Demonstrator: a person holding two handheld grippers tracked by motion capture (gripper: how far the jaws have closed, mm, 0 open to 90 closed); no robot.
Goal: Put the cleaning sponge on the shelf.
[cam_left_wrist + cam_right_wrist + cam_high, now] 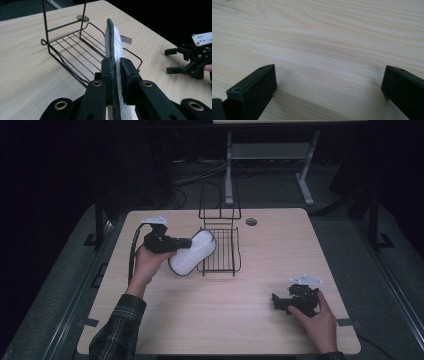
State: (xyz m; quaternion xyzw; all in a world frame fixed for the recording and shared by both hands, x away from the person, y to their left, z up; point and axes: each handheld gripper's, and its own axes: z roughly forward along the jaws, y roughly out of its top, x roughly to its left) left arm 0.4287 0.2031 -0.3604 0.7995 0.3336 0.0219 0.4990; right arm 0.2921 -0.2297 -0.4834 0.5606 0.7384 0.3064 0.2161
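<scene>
A white, oval, fluffy insole with a dark braided edge (192, 254) is clamped on edge between the closed jaws of the left gripper (186, 242), and it is held tilted above the pale wooden table (240, 320), right at the left rim of the black wire rack (220, 251). In the left gripper view the insole (113, 40) is seen rising over the rack's floor bars (75, 47). The right gripper (280, 302) is rested low near the table's right front, its jaws spread wide, nothing gripped.

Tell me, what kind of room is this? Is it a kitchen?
Probably a lab or recording studio, not a kitchen. A bare wooden table stands among dark curtains, cables lie on the floor behind, and the person holds a camera-fitted tool clamping a white pad beside a wire rack.
</scene>
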